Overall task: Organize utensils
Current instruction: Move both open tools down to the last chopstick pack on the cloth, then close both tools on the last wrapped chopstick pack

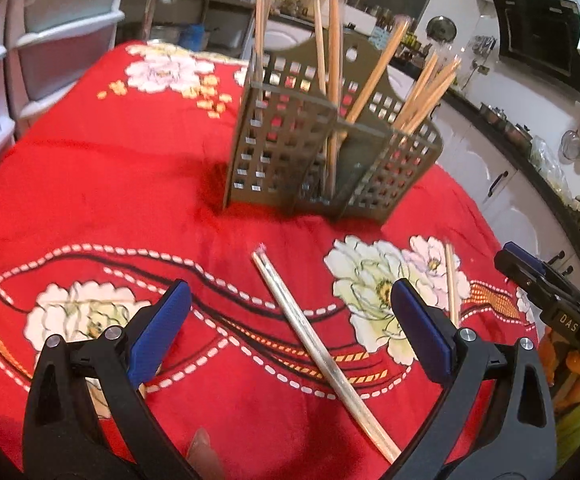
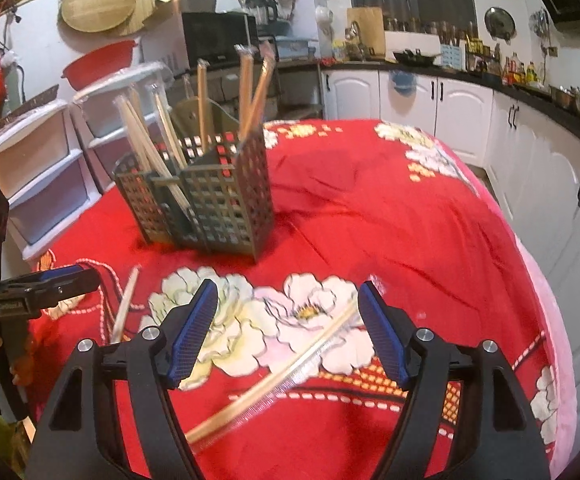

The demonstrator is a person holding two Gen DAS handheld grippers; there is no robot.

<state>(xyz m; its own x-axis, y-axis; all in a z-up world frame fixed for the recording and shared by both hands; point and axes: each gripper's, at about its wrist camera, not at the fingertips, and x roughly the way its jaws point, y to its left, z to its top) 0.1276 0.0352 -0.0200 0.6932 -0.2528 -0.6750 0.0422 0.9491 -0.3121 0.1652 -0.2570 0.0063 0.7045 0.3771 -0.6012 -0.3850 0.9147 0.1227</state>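
Both grippers, left and right, hang open and empty over wrapped chopsticks lying on the red cloth in front of the holder, so each should probably straddle its stick mid-length before closing.

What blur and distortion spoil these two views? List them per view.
Left wrist view: chopsticks in the holder smear at their tops; fisheye bends the counter. Right wrist view: the wrapped chopstick pair between the open right tool streaks; cabinets curve.
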